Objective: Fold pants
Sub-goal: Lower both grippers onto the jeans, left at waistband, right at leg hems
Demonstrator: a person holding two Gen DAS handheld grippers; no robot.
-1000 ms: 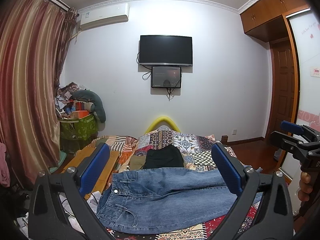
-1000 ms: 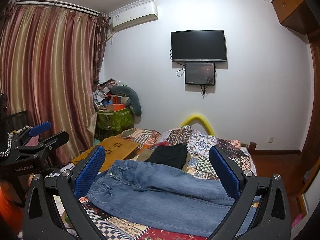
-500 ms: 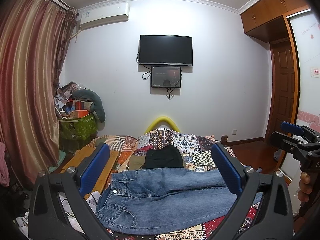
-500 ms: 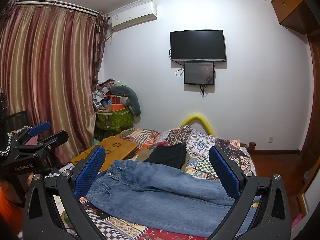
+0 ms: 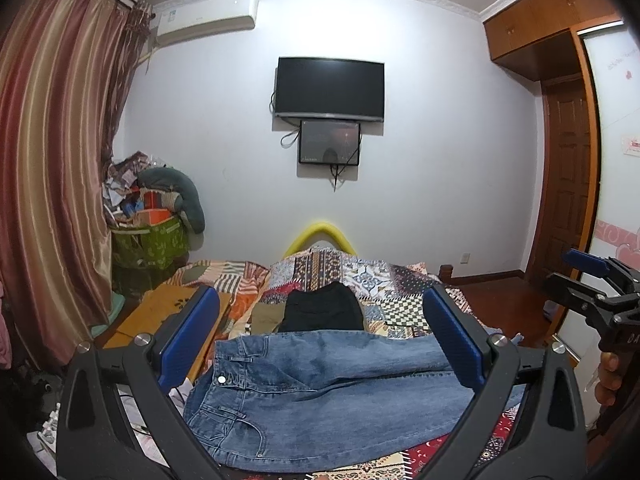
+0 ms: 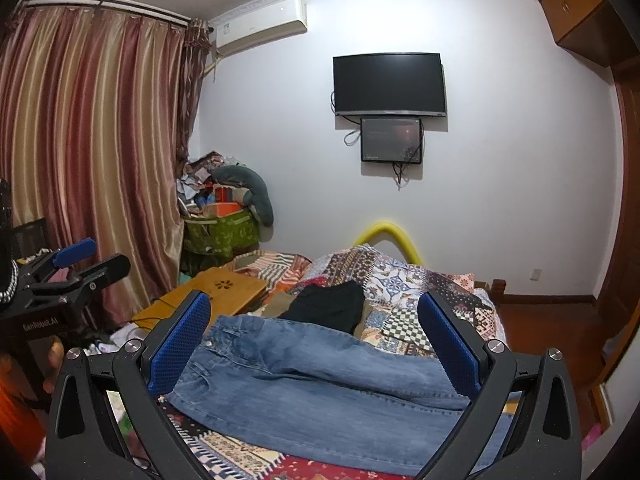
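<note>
Both sets of jaws stand spread wide and empty: the left gripper (image 5: 320, 338) and the right gripper (image 6: 316, 338) hover above the near edge of the bed (image 5: 404, 304), touching nothing. Compared with a second ago almost nothing has changed; both views sit in nearly the same place, so I judge that folding has not begun and the grippers are only lining up for a first grasp.

The blue jeans (image 5: 320, 392) lie flat across the near part of the bed's patchwork quilt, waistband toward the left edge, legs running to the right edge, one leg lying partly over the other. Beyond them, toward the middle of the bed, sits a folded black garment (image 5: 322, 314).

By the curtain (image 6: 92, 160), a green fabric bin (image 6: 222, 234) is heaped above its rim with boxes, papers and a grey-green cushion.
</note>
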